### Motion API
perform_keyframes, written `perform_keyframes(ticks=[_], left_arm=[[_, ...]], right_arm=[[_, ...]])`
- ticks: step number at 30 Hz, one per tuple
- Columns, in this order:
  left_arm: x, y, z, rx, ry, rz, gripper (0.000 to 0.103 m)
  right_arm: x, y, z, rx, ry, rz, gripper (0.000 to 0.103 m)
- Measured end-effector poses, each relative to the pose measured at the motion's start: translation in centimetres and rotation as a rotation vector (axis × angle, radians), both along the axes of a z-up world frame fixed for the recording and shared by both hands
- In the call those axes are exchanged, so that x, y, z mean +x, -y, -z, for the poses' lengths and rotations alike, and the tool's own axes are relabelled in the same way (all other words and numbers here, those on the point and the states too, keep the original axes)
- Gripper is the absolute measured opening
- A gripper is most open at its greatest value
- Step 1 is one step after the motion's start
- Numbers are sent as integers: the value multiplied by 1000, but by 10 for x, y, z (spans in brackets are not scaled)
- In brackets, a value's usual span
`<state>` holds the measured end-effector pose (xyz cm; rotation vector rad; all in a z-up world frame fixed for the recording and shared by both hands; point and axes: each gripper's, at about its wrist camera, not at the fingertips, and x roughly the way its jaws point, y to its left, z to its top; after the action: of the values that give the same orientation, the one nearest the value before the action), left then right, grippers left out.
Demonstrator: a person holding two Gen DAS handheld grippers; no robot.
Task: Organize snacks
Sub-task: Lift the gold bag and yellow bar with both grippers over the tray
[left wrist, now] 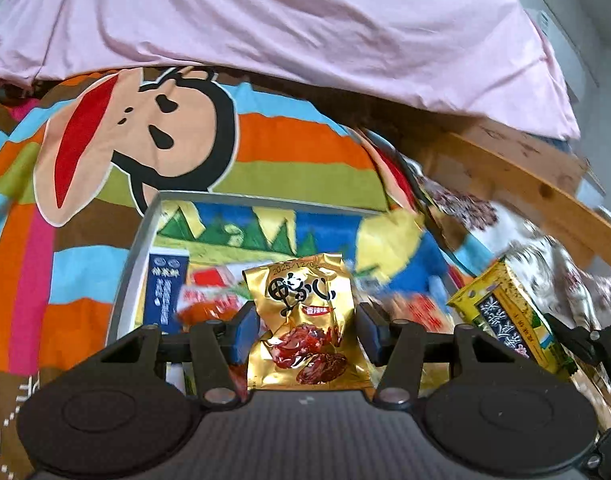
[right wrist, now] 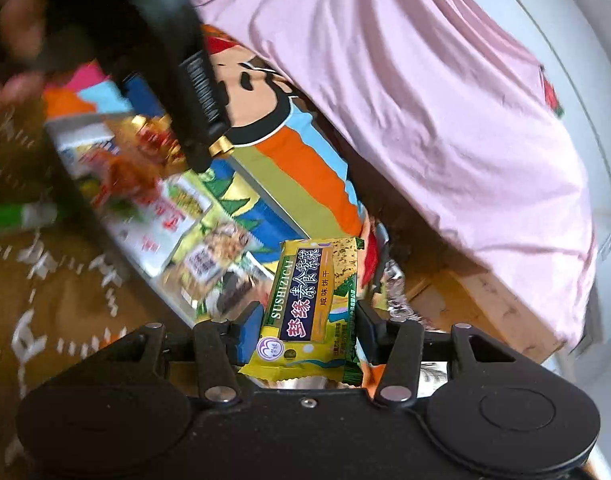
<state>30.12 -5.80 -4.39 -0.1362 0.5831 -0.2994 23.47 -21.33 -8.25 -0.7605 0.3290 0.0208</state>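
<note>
Our left gripper (left wrist: 307,330) pinches a gold snack packet (left wrist: 305,320) between its blue pads, held above a grey-rimmed tray (left wrist: 139,248) that lies on a striped cartoon bedsheet (left wrist: 105,152). In the tray we see a blue packet (left wrist: 165,292) and red-and-white packets (left wrist: 209,296), blurred. Our right gripper (right wrist: 309,330) pinches a yellow cracker packet (right wrist: 313,304), which also shows at the right edge of the left view. A pink blanket (left wrist: 305,32) is heaped beyond the tray, with a wooden board (left wrist: 525,184) to its right. Only the right view shows the left gripper's body crossing over the tray, a brown patterned cloth (right wrist: 57,292), and what may be a green-and-white tube (right wrist: 21,216).
</note>
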Motion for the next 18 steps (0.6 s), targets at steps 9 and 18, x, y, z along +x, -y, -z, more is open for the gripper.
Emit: perform_keyframes(ticks=[9, 18], left_arm=[[47, 9, 23, -2, -2, -10, 57], [69, 20, 45, 38, -79, 11, 57]], right_arm=[[65, -11, 2, 110, -80, 25, 51], [97, -19, 24, 118, -172, 27, 52]])
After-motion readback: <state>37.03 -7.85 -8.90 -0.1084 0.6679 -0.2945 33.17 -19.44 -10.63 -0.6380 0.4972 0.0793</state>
